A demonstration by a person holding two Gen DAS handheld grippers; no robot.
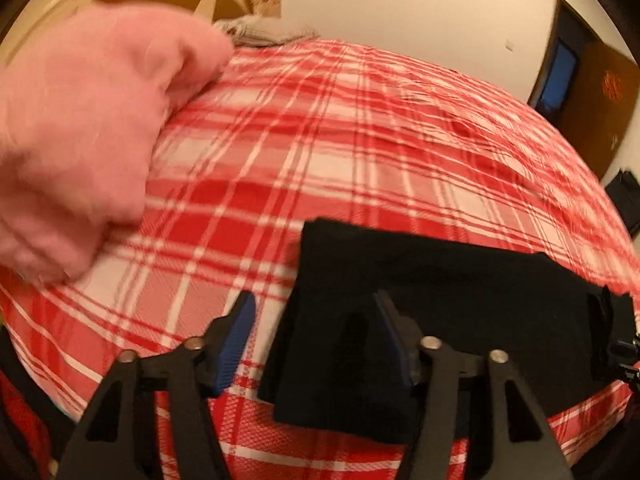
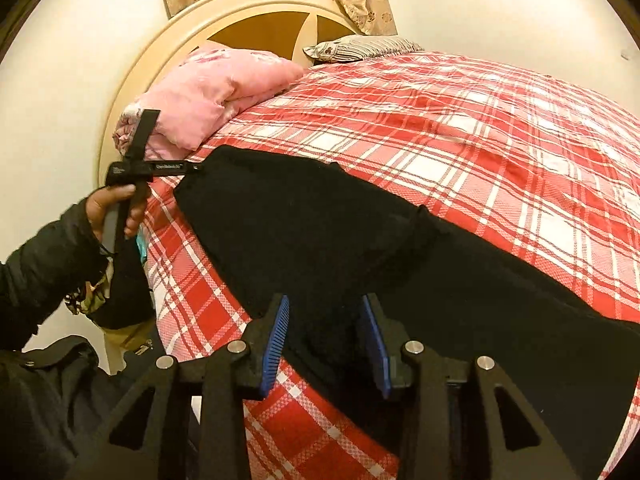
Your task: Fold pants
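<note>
The black pants lie flat along the near edge of a bed with a red and white plaid cover. In the left wrist view one end of the pants lies to the right under my left gripper, which is open and empty above the pants' left edge. My right gripper is open and empty, low over the middle of the pants. In the right wrist view the left gripper shows at the pants' far end, held by a hand.
A pink pillow and a striped pillow lie by the cream headboard. The pink pillow fills the left of the left wrist view. A dark doorway is at the right. The bed edge runs along the pants.
</note>
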